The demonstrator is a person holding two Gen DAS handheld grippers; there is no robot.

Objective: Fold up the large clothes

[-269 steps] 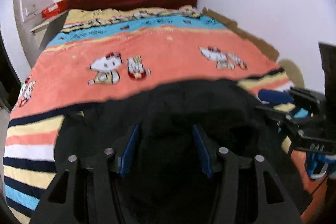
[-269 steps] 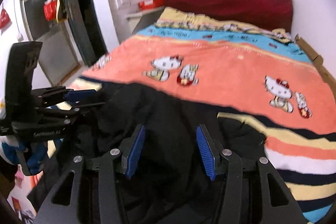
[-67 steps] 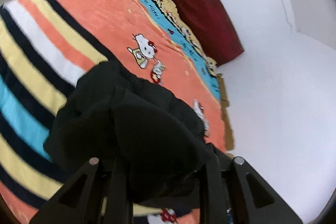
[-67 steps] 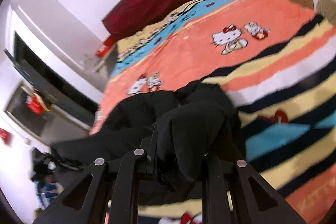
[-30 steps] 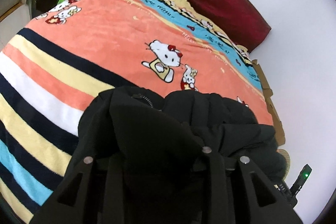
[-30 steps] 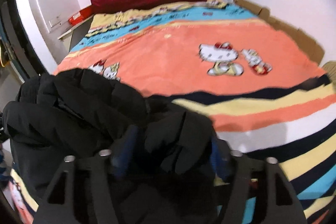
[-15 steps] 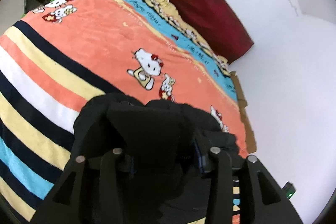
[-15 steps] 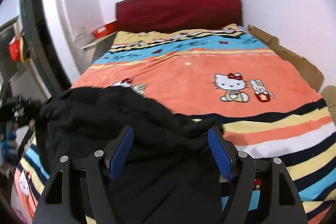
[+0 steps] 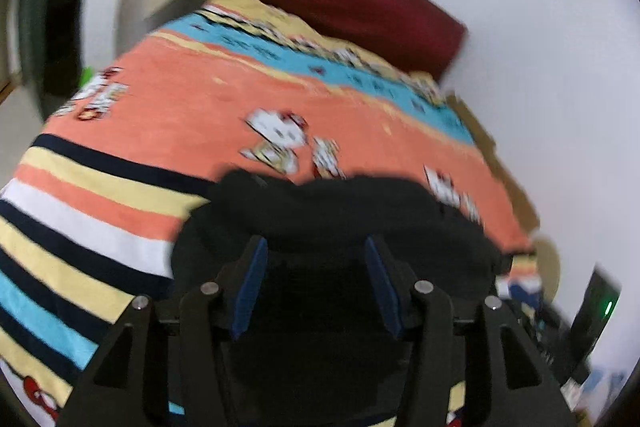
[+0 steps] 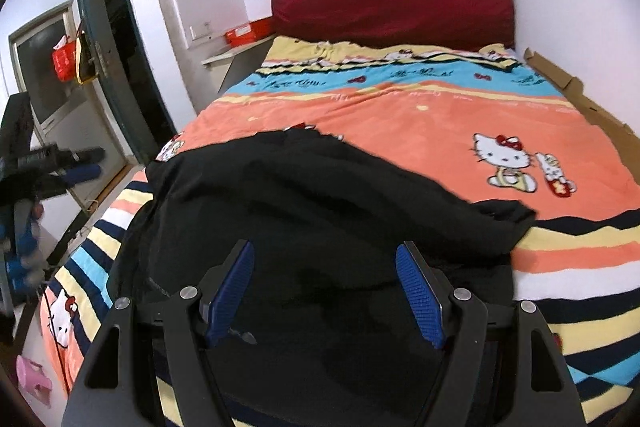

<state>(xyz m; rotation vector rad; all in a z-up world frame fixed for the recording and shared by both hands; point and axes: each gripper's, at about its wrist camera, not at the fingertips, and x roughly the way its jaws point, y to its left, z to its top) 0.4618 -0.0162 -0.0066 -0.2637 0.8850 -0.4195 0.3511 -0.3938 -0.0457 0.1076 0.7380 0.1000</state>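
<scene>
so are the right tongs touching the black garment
Cannot tell. In the right wrist view the right tongs stand open over the large black fabric garment on the striped bed blanket, but no gap or contact shows plainly.

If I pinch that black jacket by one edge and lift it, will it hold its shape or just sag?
The black jacket would probably sag: it lies draped in soft folds over the blanket. It looks thick, so likely somewhat heavy for a one-edge pinch. Its bunched right corner suggests that loose parts would trail.

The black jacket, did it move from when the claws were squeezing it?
Yes. The black jacket dropped out of the right claw and now lies spread flat on the striped blanket, its edge reaching nearer the kitty picture.
</scene>
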